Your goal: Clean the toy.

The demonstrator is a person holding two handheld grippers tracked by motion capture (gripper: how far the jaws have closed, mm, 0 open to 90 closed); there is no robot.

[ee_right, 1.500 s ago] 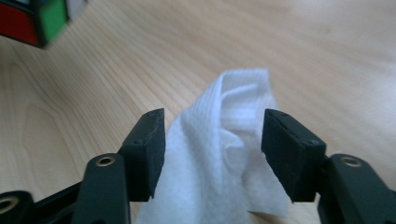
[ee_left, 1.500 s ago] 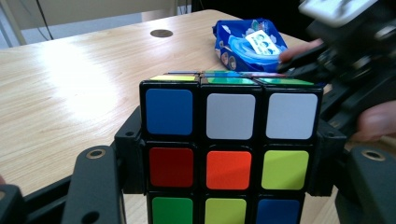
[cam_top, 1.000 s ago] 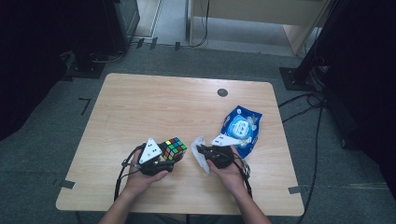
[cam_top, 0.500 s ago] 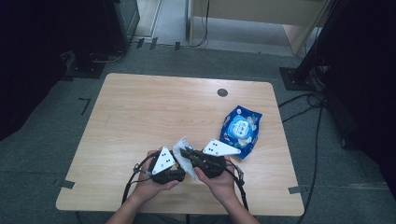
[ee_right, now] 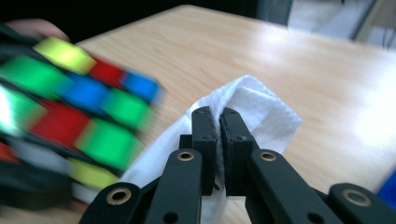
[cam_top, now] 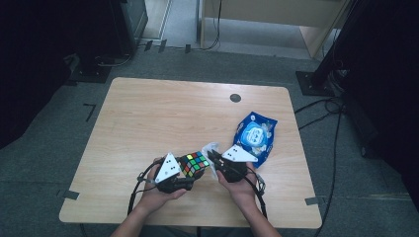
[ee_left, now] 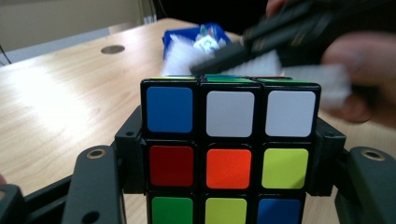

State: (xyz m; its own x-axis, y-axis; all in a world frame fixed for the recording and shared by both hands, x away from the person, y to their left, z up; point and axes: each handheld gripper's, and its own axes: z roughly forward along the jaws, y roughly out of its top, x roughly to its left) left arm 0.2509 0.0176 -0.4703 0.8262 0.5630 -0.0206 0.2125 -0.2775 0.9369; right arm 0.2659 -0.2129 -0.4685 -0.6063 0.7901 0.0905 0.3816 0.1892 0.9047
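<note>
Both forearms reach in over the near edge of the table (cam_top: 148, 118), hands close together. The left gripper (cam_top: 184, 174) is clamped on the puzzle cube (ee_left: 229, 149), gripping its two sides. The right gripper (ee_right: 218, 122) pinches a white wipe (ee_right: 261, 109), just right of the cube and angled toward it. Beyond the right gripper lies a blue wipes pack (cam_top: 256, 136), its contents unclear.

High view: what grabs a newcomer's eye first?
The colourful puzzle cube, clamped in the left gripper near the table's front edge. Right beside it, the right gripper pinches a white wipe close to the cube. Behind the right hand, a blue wipes pack lies flat on the wood.
</note>
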